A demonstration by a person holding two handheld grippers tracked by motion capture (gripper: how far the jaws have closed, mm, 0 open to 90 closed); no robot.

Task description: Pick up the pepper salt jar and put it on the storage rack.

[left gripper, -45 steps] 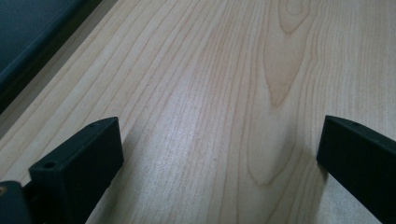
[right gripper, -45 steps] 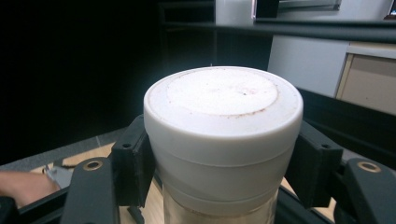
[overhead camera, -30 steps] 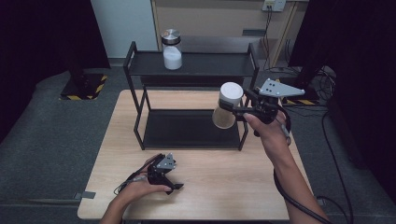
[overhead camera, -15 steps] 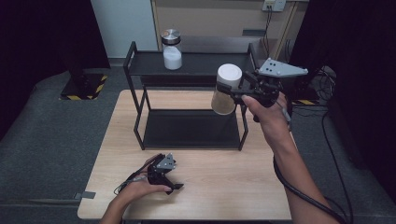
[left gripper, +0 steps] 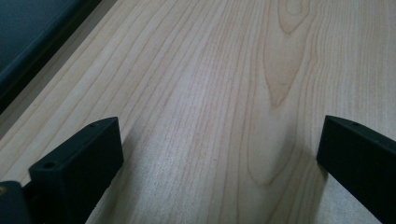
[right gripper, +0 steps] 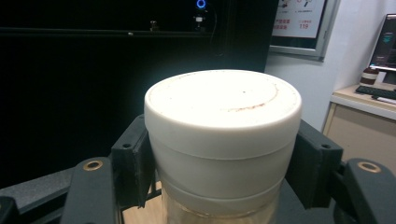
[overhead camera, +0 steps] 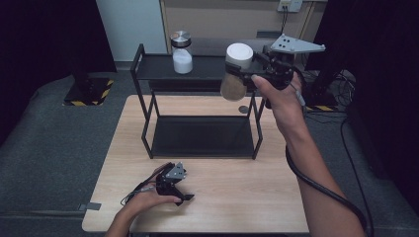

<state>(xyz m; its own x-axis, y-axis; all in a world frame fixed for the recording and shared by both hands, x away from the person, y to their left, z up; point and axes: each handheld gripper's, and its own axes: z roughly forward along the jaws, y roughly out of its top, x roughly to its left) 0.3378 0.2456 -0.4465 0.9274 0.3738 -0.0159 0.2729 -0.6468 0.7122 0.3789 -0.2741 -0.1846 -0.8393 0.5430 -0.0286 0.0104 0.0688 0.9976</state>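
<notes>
Clamped on the white-lidded jar (overhead camera: 236, 72) of brown powder, our right gripper (overhead camera: 254, 69) holds it upper centre of the frame, level with the black rack's (overhead camera: 148, 66) top shelf. Our left gripper (overhead camera: 180, 193) rests lower left with its jaws apart on the wooden table (overhead camera: 237, 197).

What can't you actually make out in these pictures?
- What the brown-filled jar contains: in the high view too small to identify; in the right gripper view its white lid hides the glass.
- The right gripper pads: covered by that lid.
- The second jar on the rack: white contents, too small to name.
- The left gripper: jaw tips cut off in its own view.
</notes>
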